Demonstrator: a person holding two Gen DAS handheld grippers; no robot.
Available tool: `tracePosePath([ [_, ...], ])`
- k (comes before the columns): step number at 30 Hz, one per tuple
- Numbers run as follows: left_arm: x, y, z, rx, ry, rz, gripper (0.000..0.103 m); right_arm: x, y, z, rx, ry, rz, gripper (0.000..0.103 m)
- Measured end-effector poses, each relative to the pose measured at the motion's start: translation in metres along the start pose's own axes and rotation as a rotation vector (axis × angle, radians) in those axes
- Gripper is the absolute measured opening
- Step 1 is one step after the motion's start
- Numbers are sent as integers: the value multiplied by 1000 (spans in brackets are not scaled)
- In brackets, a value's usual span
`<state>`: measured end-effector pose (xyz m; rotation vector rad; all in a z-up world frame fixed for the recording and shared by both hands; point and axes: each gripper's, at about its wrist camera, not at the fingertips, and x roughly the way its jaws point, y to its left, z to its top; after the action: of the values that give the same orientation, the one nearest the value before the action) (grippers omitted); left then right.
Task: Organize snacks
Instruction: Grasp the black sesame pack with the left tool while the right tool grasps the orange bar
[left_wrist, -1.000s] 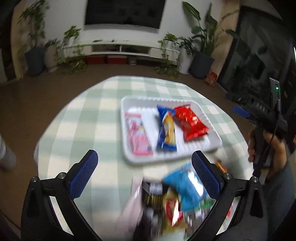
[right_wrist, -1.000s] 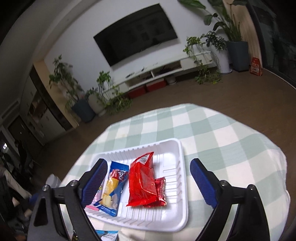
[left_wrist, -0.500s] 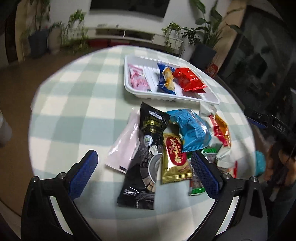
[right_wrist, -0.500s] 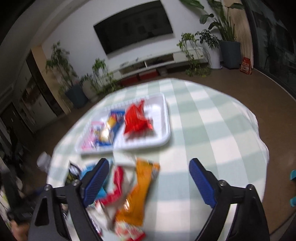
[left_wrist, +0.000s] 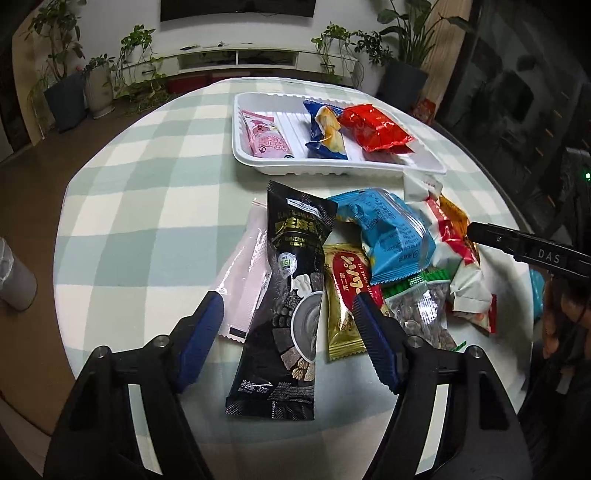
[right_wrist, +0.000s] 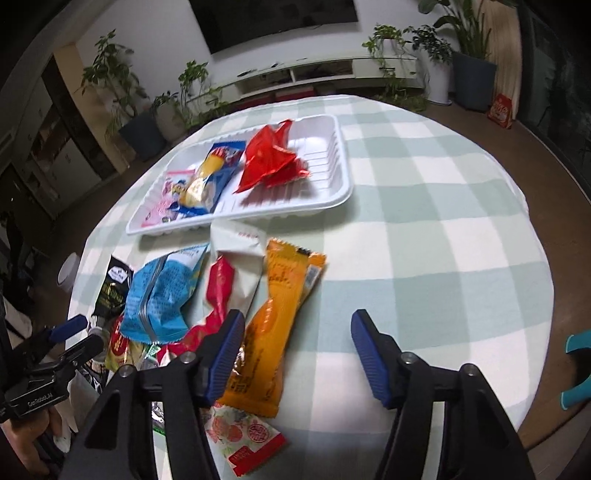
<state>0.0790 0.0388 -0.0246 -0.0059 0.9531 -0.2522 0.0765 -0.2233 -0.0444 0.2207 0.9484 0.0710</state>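
Three snacks are lying in the tray (left_wrist: 424, 168); both grippers' jaws are closing, left gripper (left_wrist: 288, 314) straddling the black packet (left_wrist: 291, 295), right gripper (right_wrist: 297, 332) empty beside the orange packet (right_wrist: 277, 317)

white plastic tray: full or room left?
Room left. White plastic tray holds three packets on its left; ribbed floor on the right is bare.

Snack pile (left_wrist: 369, 258) blocks the tray (left_wrist: 424, 166); tablecloth (right_wrist: 443, 240) rightward lies bare.

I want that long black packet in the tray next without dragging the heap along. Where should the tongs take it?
Grip the black packet across its narrow width at the near lower half, coming from above. It lies flat, its near end is clear, and the closing left tongs already straddle it; its far end abuts the blue packet.
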Motion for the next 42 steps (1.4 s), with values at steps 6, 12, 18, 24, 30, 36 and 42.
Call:
tracePosePath([
  [6, 4, 3, 1, -12, 7, -9, 70, 11, 0, -4, 15, 58, 16, 63],
  [12, 5, 3, 2, -7, 12, -7, 70, 20, 9, -6, -17, 79, -2, 61],
  [18, 8, 0, 1, 8, 18, -6, 70, 20, 9, -5, -31, 77, -20, 40],
  [24, 14, -16, -1, 98, 35, 16, 70, 20, 18, -7, -85, 85, -26, 28],
  [30, 21, -9, 3, 78, 48, -22, 63, 17, 17, -6, -82, 81, -23, 27],
  [36, 22, -1, 6, 50, 54, -37, 41, 15, 18, -5, -85, 78, -14, 27],
  [42, 21, 11, 7, -17, 51, -75, 40, 12, 16, -4, -74, 76, -7, 27],
])
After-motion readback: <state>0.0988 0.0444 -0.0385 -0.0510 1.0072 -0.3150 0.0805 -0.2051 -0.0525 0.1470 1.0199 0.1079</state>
